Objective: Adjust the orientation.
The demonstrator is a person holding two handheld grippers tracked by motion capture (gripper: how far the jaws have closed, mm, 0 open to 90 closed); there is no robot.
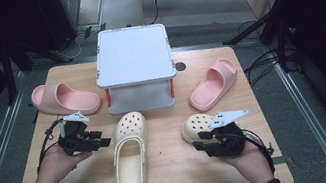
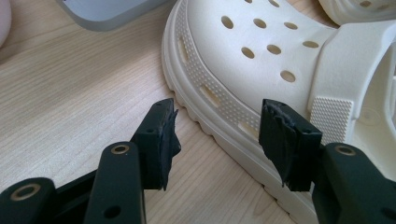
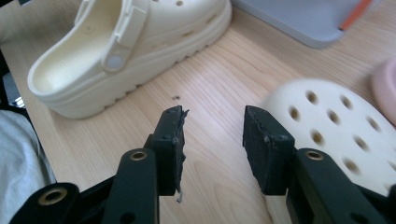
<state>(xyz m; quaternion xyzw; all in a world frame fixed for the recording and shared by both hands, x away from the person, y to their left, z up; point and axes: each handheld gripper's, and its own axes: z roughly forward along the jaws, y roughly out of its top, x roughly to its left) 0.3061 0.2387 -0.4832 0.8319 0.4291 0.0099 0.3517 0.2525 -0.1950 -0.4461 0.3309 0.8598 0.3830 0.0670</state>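
Observation:
A cream clog (image 1: 131, 153) lies in the middle of the wooden table, toe toward the far side. My left gripper (image 1: 102, 138) is just left of it and open; in the left gripper view the left gripper (image 2: 217, 122) holds nothing, with the clog's ridged sole (image 2: 219, 100) close ahead. A second cream clog (image 1: 197, 125) lies at the right, partly hidden by my right gripper (image 1: 200, 142). The right gripper (image 3: 212, 126) is open in its own view, empty over bare wood, with that clog's holed toe (image 3: 327, 116) beside its right jaw and the first clog (image 3: 130, 42) farther off.
A white two-level stand (image 1: 133, 56) sits at the back centre of the table (image 1: 176, 180). One pink slide (image 1: 63, 100) lies left of it and another pink slide (image 1: 214, 83) lies to its right. Dark stands and cables surround the table.

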